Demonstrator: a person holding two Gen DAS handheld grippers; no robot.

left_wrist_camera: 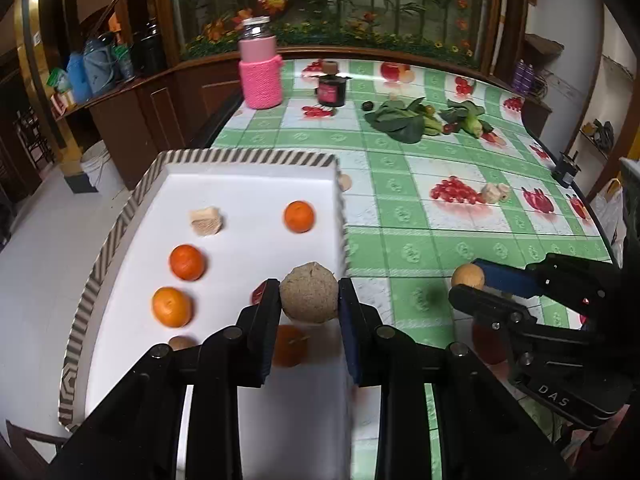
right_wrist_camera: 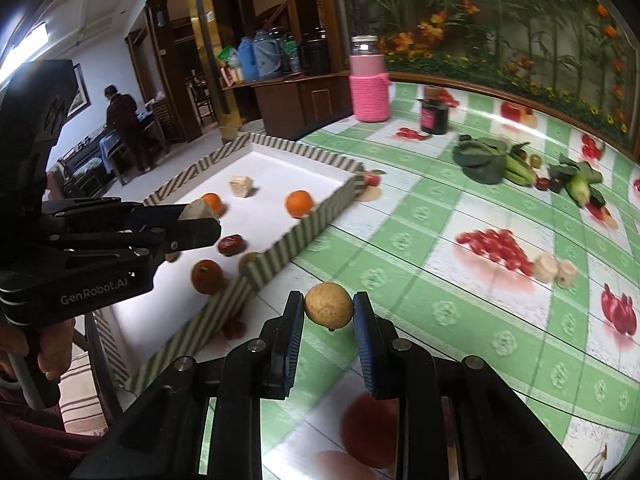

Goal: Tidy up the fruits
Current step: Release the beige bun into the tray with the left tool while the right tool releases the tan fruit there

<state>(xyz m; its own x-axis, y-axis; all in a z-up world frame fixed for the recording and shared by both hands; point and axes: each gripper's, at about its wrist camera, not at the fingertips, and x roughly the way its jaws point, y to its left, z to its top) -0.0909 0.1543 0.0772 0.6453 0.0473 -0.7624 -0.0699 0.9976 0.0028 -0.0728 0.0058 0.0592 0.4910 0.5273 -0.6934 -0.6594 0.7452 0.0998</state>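
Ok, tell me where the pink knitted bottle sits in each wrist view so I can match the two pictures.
Left wrist view: the pink knitted bottle stands upper left of centre, at the table's far corner, beyond the striped tray.
Right wrist view: the bottle stands top centre, at that same far corner, right of the tray.
Shared landmark: the small dark jar just right of the bottle in both views.

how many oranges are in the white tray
4: one near the right wall, two along the left side, one partly hidden behind the left gripper. More may be hidden.
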